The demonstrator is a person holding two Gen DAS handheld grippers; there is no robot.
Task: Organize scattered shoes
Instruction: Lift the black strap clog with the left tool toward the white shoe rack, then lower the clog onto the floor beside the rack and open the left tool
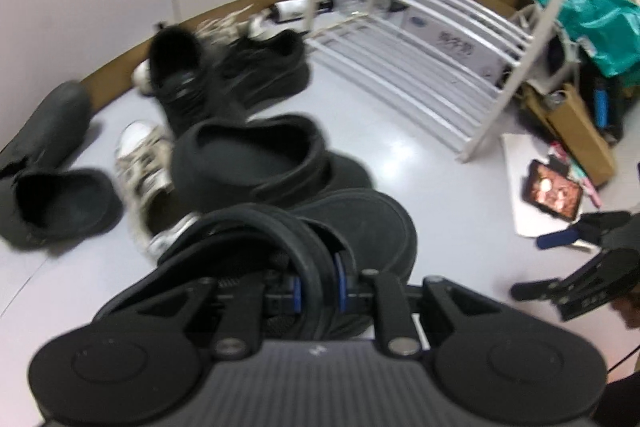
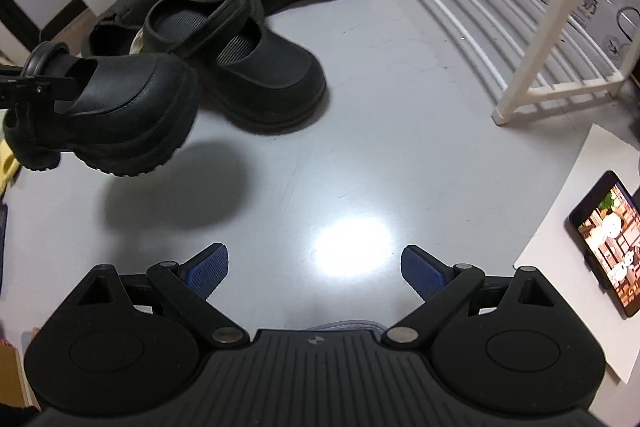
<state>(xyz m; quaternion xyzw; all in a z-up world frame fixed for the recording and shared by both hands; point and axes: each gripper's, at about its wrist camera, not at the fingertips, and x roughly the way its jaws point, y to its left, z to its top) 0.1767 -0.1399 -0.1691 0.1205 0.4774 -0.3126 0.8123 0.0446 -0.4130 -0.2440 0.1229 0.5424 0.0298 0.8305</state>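
Two grippers: your left gripper (image 1: 318, 285) clamps the strap of a black shoe (image 2: 120, 115), held clear of the floor; your right gripper (image 2: 316, 267) is spread wide, holding nothing. Upper right, the white rack (image 2: 532, 43) has bare shelves. Scattered shoes (image 1: 224, 75) lie upper left.

Bare grey floor (image 2: 360, 155) lies open between the shoe pile (image 2: 240, 39) and the white rack (image 2: 520, 39); a phone (image 2: 608, 243) flanks its right edge.

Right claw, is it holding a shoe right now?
No, the right claw is open with only bare floor between its blue pads; the left claw holds the black shoe.
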